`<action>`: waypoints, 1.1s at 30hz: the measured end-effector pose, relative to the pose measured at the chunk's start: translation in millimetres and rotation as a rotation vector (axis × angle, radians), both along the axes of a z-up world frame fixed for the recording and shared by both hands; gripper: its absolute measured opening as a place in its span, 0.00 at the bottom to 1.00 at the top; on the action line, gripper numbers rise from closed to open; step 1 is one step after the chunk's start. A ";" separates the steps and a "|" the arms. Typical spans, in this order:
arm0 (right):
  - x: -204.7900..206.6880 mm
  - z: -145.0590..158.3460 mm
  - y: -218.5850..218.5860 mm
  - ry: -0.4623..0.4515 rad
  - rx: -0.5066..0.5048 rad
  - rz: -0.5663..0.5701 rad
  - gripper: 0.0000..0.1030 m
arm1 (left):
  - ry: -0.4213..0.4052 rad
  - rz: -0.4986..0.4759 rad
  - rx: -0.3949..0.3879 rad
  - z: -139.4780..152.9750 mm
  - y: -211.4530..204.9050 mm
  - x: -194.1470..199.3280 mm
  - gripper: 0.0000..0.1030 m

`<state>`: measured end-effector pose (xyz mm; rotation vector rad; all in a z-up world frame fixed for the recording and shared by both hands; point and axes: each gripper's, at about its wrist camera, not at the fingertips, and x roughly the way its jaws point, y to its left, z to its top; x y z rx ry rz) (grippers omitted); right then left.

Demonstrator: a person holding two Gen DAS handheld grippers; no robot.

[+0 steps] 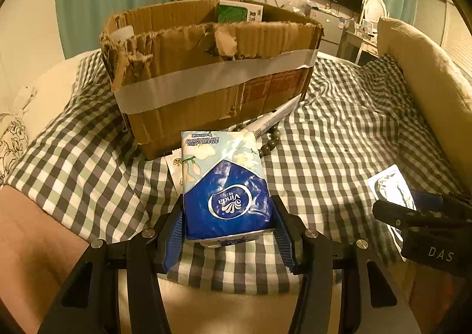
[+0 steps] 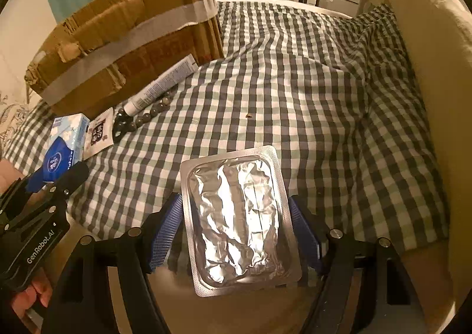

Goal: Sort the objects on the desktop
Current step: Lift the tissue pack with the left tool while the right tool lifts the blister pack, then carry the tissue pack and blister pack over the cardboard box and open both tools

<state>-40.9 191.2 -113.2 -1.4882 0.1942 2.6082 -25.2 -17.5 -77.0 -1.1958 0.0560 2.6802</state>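
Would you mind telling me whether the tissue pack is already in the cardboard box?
Not yet: the tissue pack is gripped by the left gripper, in front of the cardboard box.

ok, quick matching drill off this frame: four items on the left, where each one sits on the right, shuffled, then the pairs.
Items:
1. tissue pack
2. foil blister pack
3. white tube
4. green-and-white carton

Places:
A. inside the cardboard box
B. between the left gripper jaws
C. lying on the checked cloth beside the beads
D. between the right gripper jaws

Pairs: 1-B, 2-D, 3-C, 4-A
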 end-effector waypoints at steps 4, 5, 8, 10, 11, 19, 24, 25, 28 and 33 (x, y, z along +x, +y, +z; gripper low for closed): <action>5.2 10.5 -1.6 0.009 0.005 0.001 0.70 | 0.019 -0.013 0.003 10.5 3.6 3.7 0.53; 4.6 13.6 -0.9 0.015 0.002 0.002 0.70 | 0.027 -0.014 0.003 14.2 4.0 4.3 0.53; 6.6 24.6 -1.3 0.036 -0.005 0.004 0.70 | 0.049 -0.013 0.011 25.3 1.2 6.4 0.53; 6.3 31.7 -1.8 0.054 -0.010 0.007 0.70 | 0.057 -0.009 0.020 33.0 -0.4 6.2 0.53; 6.4 37.5 -2.6 0.063 -0.013 0.011 0.70 | 0.062 -0.006 0.025 36.5 -1.5 5.9 0.53; -2.4 77.8 -10.4 0.149 -0.006 0.050 0.70 | 0.106 0.025 0.073 67.4 -11.3 -1.5 0.53; -21.2 111.4 -16.3 0.224 -0.011 0.089 0.70 | 0.171 0.027 0.081 96.6 -14.4 -8.8 0.53; -26.4 116.7 -17.1 0.236 -0.014 0.095 0.70 | 0.178 0.028 0.090 102.2 -15.2 -12.6 0.53; -45.7 129.3 -20.4 0.263 -0.017 0.107 0.70 | 0.198 0.031 0.096 115.8 -17.3 -28.5 0.53; -84.2 141.9 -28.6 0.291 -0.021 0.126 0.70 | 0.213 0.047 0.075 128.1 -24.7 -65.8 0.53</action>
